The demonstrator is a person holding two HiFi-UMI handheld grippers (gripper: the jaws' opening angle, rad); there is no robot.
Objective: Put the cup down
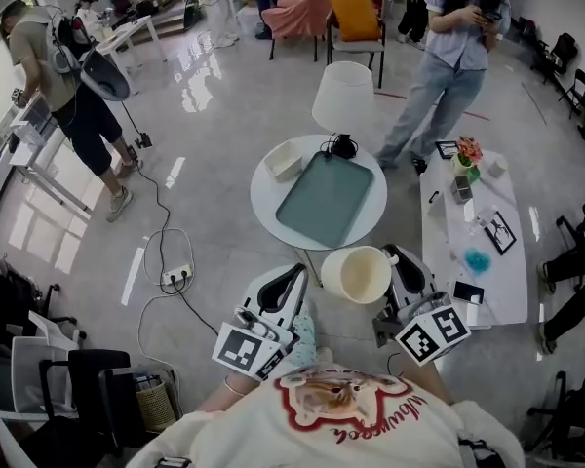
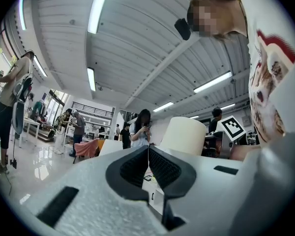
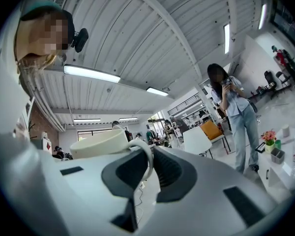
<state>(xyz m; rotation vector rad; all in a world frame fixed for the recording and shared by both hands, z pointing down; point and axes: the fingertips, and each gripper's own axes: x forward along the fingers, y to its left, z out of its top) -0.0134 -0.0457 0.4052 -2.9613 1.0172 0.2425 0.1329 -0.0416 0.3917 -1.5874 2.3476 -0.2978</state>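
Glossy grey floor point(image 1: 205, 115) all round, and closest in, both tongs are up in front of the chest. On the near left, the left tongs point(image 2: 148, 161) are pressed together with nothing between them. Alongside, the right tongs point(image 3: 148, 167) are pinching the handle point(image 3: 146, 154) of the cup point(image 1: 356, 274): cream, mouth up, held in the air at the near edge of the round desk point(image 1: 273, 213). Further on, a grey-green tray point(image 1: 327, 201) lies on that desk, with a small white dish point(image 1: 285, 161) at its far left corner and a white-shaded lamp point(image 1: 343, 96) at the back. Off to the right is a long desk point(image 1: 502, 295) with small items. Beyond, a person point(image 1: 448, 57) stands looking at a phone
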